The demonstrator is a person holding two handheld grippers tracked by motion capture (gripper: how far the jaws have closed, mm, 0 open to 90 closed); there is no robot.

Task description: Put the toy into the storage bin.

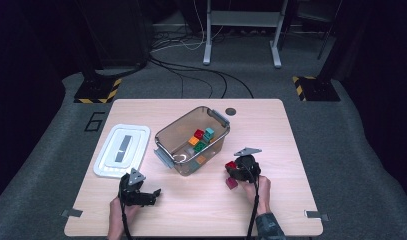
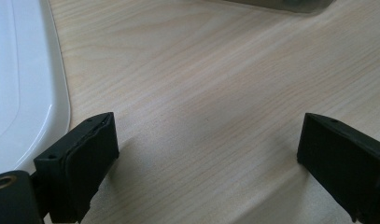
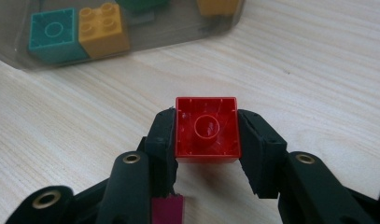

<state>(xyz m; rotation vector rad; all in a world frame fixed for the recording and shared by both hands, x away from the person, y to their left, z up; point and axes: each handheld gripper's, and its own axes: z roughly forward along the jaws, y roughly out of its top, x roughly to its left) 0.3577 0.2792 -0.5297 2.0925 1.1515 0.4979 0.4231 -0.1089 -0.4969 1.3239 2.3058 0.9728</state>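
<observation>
Red block (image 3: 207,129) pinched flat-sided between right gripper (image 3: 206,154) jaws: light, stiff, smooth, probably slippery. Left gripper (image 2: 206,163) jaws spread over bench (image 2: 201,84).

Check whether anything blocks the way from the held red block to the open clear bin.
Nothing visible does. The right gripper is shut on the red block, and bare table lies between it and the clear bin, whose top is open.
</observation>
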